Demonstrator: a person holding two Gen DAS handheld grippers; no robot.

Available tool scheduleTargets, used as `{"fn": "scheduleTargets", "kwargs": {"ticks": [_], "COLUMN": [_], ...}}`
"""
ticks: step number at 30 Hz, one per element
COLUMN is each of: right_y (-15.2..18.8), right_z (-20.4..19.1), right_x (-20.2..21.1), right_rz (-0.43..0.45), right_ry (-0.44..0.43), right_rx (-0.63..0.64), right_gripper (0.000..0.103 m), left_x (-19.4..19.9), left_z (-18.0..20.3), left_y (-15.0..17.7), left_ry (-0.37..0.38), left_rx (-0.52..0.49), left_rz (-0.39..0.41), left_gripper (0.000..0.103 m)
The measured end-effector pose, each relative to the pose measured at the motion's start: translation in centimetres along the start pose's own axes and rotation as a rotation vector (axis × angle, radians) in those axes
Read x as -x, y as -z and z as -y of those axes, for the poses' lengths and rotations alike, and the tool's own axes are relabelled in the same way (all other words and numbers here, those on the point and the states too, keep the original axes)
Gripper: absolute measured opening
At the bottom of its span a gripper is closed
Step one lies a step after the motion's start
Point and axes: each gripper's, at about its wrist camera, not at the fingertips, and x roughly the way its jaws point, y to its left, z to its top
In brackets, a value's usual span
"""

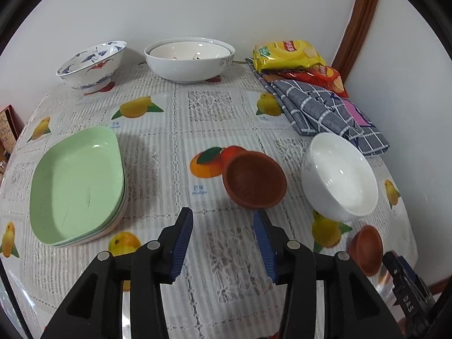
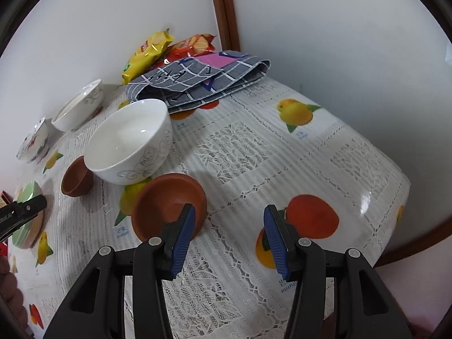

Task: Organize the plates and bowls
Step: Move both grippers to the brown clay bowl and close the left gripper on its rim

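Both grippers are seen with jaws spread apart and nothing held. The left gripper (image 1: 223,243) hovers above the surface (image 1: 214,118); one small brown bowl (image 1: 254,179) lies just ahead of its right fingertip, apart from it. The second brown bowl (image 2: 169,206) sits just ahead and left of the right gripper (image 2: 228,237), its rim partly hidden behind the left finger; contact cannot be confirmed. A white bowl (image 2: 130,141) stands beyond that bowl, close to it. A stack of green plates (image 1: 77,180) lies ahead-left of the left gripper; a blue-patterned bowl (image 1: 91,65) and nested white bowls (image 1: 189,59) stand far ahead. Step judged in hand: pairing the two brown bowls. For a clean grasp, one finger is best placed inside the rim and one outside, the wall pinched squarely and lifted straight up, so that the neighbouring white bowl is not knocked. The bowls are shallow, so slipping is considered likely if only the lip is caught.
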Motion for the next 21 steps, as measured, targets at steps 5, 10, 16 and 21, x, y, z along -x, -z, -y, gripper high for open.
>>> {"fn": "scheduleTargets", "kwargs": {"ticks": [5, 10, 16, 21], "right_y": [0.0, -0.1, -0.2, -0.2], "right_z": [-0.3, -0.1, 0.4, 0.1], "right_x": [-0.4, -1.4, -2.3, -3.0], "right_rz": [-0.005, -0.033, -0.058, -0.073], "right_ry": [-0.032, 0.011, -0.035, -0.047], "right_rx": [0.001, -0.003, -0.049, -0.054], "right_gripper": [0.050, 0.050, 0.046, 0.040], "left_x": [-1.8, -3.7, -6.3, -7.5], "left_z": [0.1, 0.4, 0.4, 0.5], "left_y": [-1.1, -2.0, -2.5, -2.8], "left_ry": [-0.006, -0.013, -0.015, -0.009], "left_rx": [0.000, -0.018, -0.003, 0.000], "left_rz": [-0.006, -0.015, -0.062, -0.072], "left_gripper": [0.042, 0.042, 0.042, 0.042]}}
